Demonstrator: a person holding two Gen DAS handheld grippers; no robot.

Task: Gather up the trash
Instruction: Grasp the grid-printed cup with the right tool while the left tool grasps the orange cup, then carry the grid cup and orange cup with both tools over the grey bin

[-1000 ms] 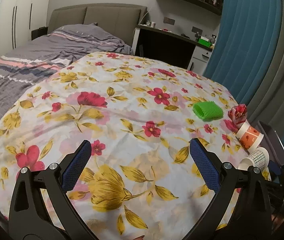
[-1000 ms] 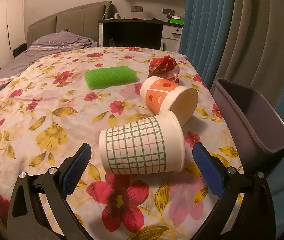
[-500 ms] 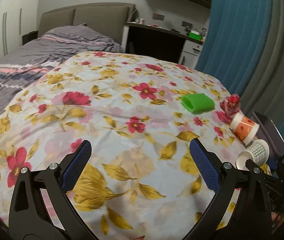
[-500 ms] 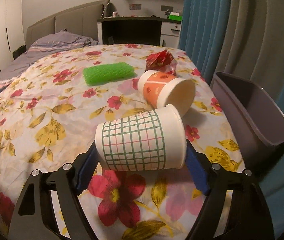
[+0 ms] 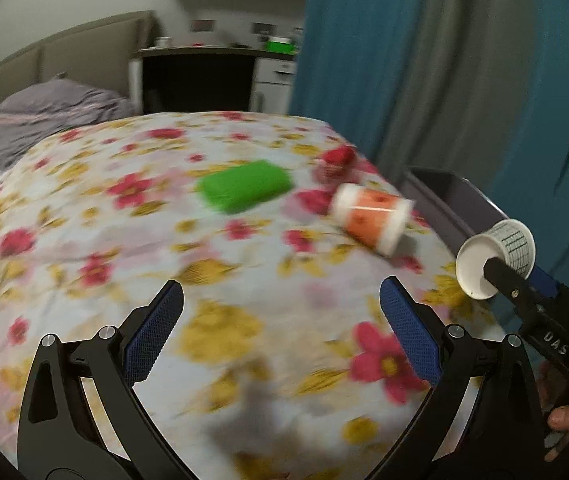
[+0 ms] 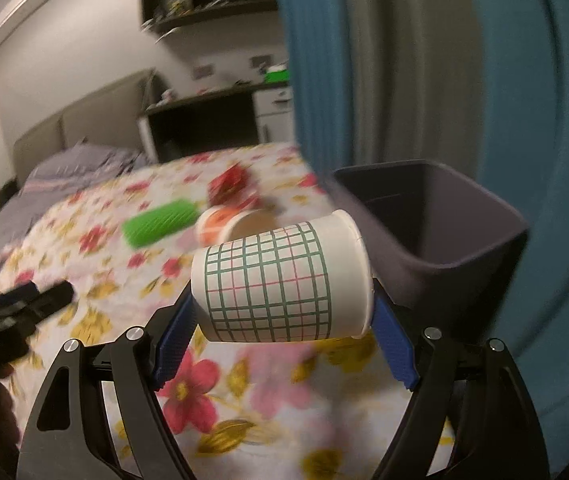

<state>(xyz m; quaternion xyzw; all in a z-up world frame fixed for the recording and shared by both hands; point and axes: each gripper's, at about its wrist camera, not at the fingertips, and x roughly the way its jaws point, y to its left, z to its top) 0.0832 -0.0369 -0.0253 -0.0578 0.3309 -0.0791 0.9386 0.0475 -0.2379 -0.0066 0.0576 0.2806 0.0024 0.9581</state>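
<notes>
Lying across the floral bedspread (image 5: 84, 216), left to right in the left wrist view, are a green textured pad (image 5: 243, 186), a crumpled red wrapper (image 5: 334, 162) and an orange-patterned paper cup (image 5: 372, 217) on its side. Above the bedspread, the left gripper (image 5: 280, 332) hangs with its jaws wide apart and nothing between them. Further right, the right gripper (image 6: 282, 336) has its jaws clamped on a grid-patterned paper cup (image 6: 280, 280), one blue pad against the cup's base and the other at its rim. That cup is held sideways, lifted clear of the bedspread, its open mouth turned toward the dark bin (image 6: 456, 240) just beside the bed's right edge, before teal curtains (image 6: 524, 80).
</notes>
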